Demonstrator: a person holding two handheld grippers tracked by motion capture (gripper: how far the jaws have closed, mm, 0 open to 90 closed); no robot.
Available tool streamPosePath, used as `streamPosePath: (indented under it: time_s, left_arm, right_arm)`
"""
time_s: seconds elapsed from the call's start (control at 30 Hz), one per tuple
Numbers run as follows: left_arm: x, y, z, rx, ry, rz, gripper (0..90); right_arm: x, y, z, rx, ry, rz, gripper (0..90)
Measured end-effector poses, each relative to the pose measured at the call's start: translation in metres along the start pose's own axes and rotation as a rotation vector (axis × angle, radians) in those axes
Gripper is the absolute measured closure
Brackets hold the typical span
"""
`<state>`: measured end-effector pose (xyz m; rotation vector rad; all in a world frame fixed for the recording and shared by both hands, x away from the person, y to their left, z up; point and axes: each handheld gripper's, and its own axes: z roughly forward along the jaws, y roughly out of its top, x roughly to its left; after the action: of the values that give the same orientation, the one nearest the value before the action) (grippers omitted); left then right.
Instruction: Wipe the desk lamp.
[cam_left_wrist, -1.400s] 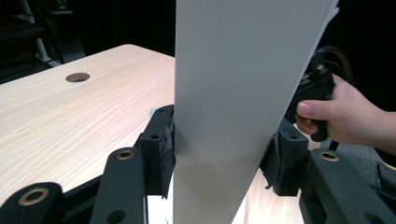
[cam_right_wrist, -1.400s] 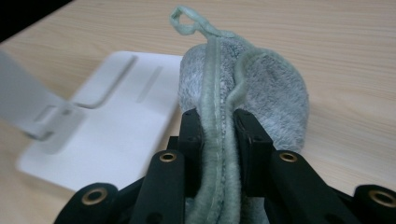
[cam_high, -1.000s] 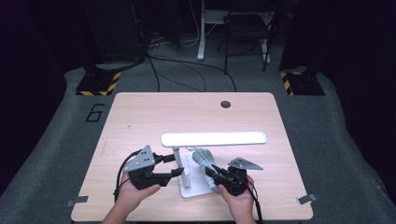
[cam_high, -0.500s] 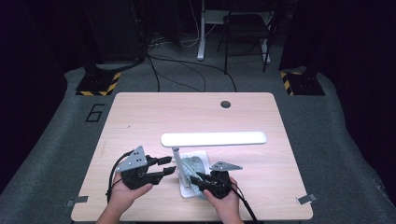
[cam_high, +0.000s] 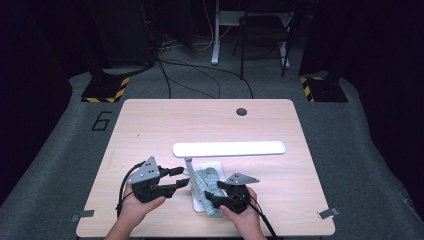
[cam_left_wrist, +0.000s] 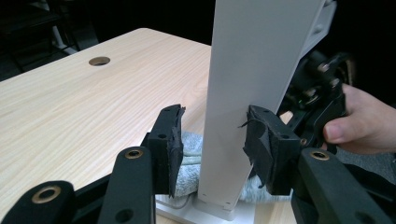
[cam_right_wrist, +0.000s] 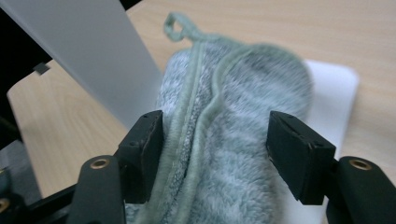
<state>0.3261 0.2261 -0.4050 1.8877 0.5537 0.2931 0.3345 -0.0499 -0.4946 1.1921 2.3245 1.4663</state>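
A white desk lamp stands near the table's front, with its lit bar (cam_high: 229, 148) above a thin post (cam_high: 190, 167) and a flat base (cam_high: 198, 204). A grey-green fluffy cloth (cam_high: 206, 182) lies on the base. My left gripper (cam_high: 184, 177) has the post (cam_left_wrist: 233, 116) between its jaws, which have just been opening; the right pad is at the post and the left pad stands off it. My right gripper (cam_high: 212, 194) straddles the cloth (cam_right_wrist: 233, 154) over the base (cam_right_wrist: 334, 93). Its jaws have just been opening wide and no longer pinch the cloth.
The wooden table (cam_high: 150, 125) has a round cable hole (cam_high: 241, 111) at the back. Beyond the table are a chair, cables and striped stand feet on the floor. The right hand and its gripper (cam_left_wrist: 317, 107) sit close behind the post.
The right hand has shifted left and lower onto the cloth, and its jaws have spread apart. The left gripper has stayed at the lamp post.
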Motion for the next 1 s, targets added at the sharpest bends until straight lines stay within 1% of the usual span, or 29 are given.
streamPosePath:
  time_s: [0.03, 0.07, 0.13, 0.17, 0.2, 0.23, 0.27, 0.3, 0.33, 0.37, 0.4, 0.43, 0.47, 0.5, 0.53, 0.57, 0.6, 0.63, 0.67, 0.77, 0.8, 0.83, 0.87, 0.9, 0.97, 1.0]
  left_arm:
    - [0.001, 0.000, 0.000, -0.004, 0.001, 0.004, 56.2]
    - [0.001, 0.000, 0.000, -0.002, -0.001, 0.004, 56.0]
    - [0.002, -0.001, 0.001, -0.002, -0.005, -0.013, 56.0]
    - [0.003, -0.001, 0.001, -0.001, -0.001, -0.003, 56.0]
    - [0.003, -0.002, 0.001, 0.000, -0.005, -0.009, 56.1]
    - [0.003, -0.002, 0.001, 0.000, -0.005, -0.009, 56.1]
    - [0.003, -0.002, 0.002, 0.000, -0.002, -0.011, 56.2]
    - [0.003, -0.003, 0.002, 0.000, -0.003, -0.013, 56.2]
    - [0.003, -0.003, 0.003, -0.001, -0.008, -0.024, 56.2]
    - [0.003, -0.003, 0.003, -0.001, -0.008, -0.024, 56.2]
    - [0.002, -0.003, 0.003, -0.002, -0.006, -0.030, 56.2]
    - [0.003, -0.003, 0.003, -0.001, -0.007, -0.024, 56.2]
    - [0.003, -0.003, 0.003, 0.003, -0.013, -0.031, 56.2]
    - [0.003, -0.003, 0.003, 0.003, -0.013, -0.031, 56.2]
    - [0.004, -0.003, 0.004, 0.005, -0.005, -0.017, 56.2]
    - [0.004, -0.003, 0.004, 0.004, -0.006, -0.018, 56.1]
    - [0.004, -0.003, 0.004, 0.004, -0.007, -0.018, 56.1]
    - [0.004, -0.003, 0.004, 0.004, -0.007, -0.018, 56.0]
    - [0.005, -0.003, 0.004, 0.004, -0.007, -0.018, 55.6]
    - [0.004, -0.004, 0.004, 0.000, 0.000, -0.022, 55.0]
    - [0.004, -0.004, 0.005, 0.000, 0.000, -0.014, 54.9]
    - [0.004, -0.004, 0.005, 0.001, 0.000, -0.014, 54.9]
    - [0.005, -0.004, 0.005, 0.004, 0.002, -0.017, 54.9]
    - [0.005, -0.004, 0.005, 0.004, 0.002, -0.017, 54.9]
    - [0.004, -0.004, 0.005, 0.003, 0.001, -0.021, 54.8]
    - [0.004, -0.004, 0.005, 0.003, 0.002, -0.022, 54.8]
  right_arm:
    - [0.000, 0.000, 0.003, 0.010, -0.011, -0.012, 33.7]
    - [0.000, -0.001, 0.006, 0.024, -0.008, -0.015, 33.6]
    - [0.001, -0.001, 0.009, 0.032, -0.012, -0.017, 33.5]
    - [0.001, -0.002, 0.010, 0.035, -0.027, -0.031, 33.7]
    - [0.002, -0.002, 0.011, 0.030, -0.045, -0.040, 34.0]
    - [0.002, -0.002, 0.011, 0.030, -0.045, -0.040, 34.0]
    - [0.001, -0.004, 0.012, 0.054, -0.067, -0.037, 39.1]
    - [-0.001, -0.006, 0.014, 0.058, -0.063, -0.029, 39.8]
    - [-0.002, -0.008, 0.015, 0.054, -0.055, -0.018, 40.9]
    - [-0.003, -0.009, 0.016, 0.046, -0.052, -0.003, 41.9]
    - [-0.003, -0.009, 0.016, 0.046, -0.052, -0.003, 41.9]
    - [-0.003, -0.010, 0.017, 0.044, -0.054, -0.017, 42.7]
    - [-0.001, -0.010, 0.017, 0.049, -0.070, -0.057, 44.5]
    - [-0.001, -0.010, 0.017, 0.049, -0.070, -0.057, 44.5]
    - [0.000, -0.010, 0.018, 0.055, -0.077, -0.074, 46.3]
    - [0.001, -0.011, 0.018, 0.046, -0.084, -0.087, 46.4]
    - [0.003, -0.011, 0.018, 0.049, -0.093, -0.100, 46.7]
    - [0.003, -0.011, 0.018, 0.049, -0.093, -0.100, 46.7]
    - [0.008, -0.010, 0.017, 0.065, -0.116, -0.127, 45.9]
    - [0.008, -0.007, 0.018, 0.081, -0.116, -0.127, 43.4]
    - [0.006, -0.006, 0.018, 0.090, -0.103, -0.110, 41.9]
    - [0.006, -0.006, 0.018, 0.090, -0.103, -0.110, 41.9]
    - [0.005, -0.005, 0.018, 0.098, -0.099, -0.112, 39.5]
    - [0.005, -0.005, 0.019, 0.095, -0.104, -0.104, 38.1]
    - [0.005, -0.006, 0.019, 0.092, -0.105, -0.094, 38.1]
    - [0.004, -0.006, 0.019, 0.092, -0.103, -0.104, 39.1]
